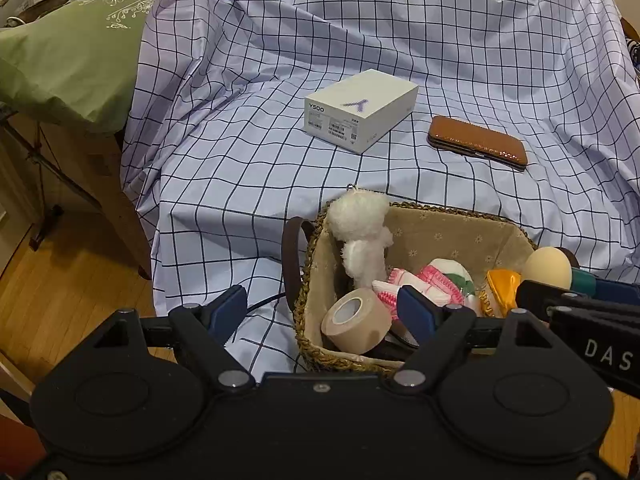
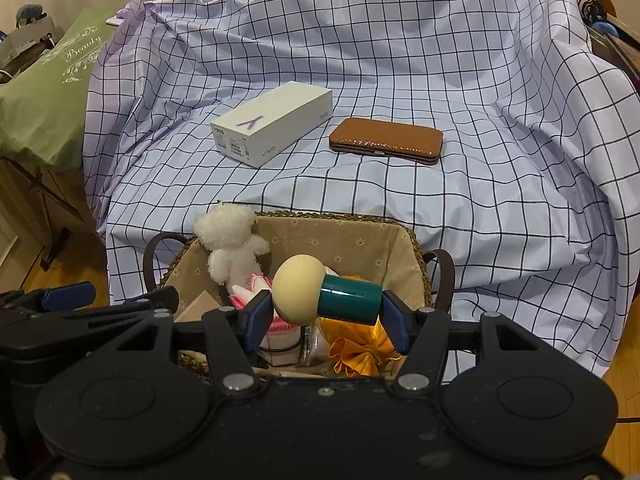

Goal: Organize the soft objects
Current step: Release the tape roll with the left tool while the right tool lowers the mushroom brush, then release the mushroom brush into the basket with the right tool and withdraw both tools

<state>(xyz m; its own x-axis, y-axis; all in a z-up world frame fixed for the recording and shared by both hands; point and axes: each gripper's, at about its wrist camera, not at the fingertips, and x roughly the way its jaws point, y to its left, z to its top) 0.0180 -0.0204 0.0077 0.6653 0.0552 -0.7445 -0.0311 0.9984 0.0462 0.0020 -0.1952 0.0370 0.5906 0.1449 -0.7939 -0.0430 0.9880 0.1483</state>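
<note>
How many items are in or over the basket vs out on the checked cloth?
In the basket: 4 clearly seen: white plush, tape roll, pink-white cloth, orange pouch
Held over it by the right gripper: 1, sponge applicator
On the cloth: 2: white box, brown case
Total: 7

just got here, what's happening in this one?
A person with two handheld tools is sorting soft items into a lined wicker basket. The right tool is shut on a cream-headed, teal-handled sponge applicator, held over the basket. The left tool is open and empty at the basket's left edge. A white plush toy, tape roll and orange pouch are inside already.
</note>
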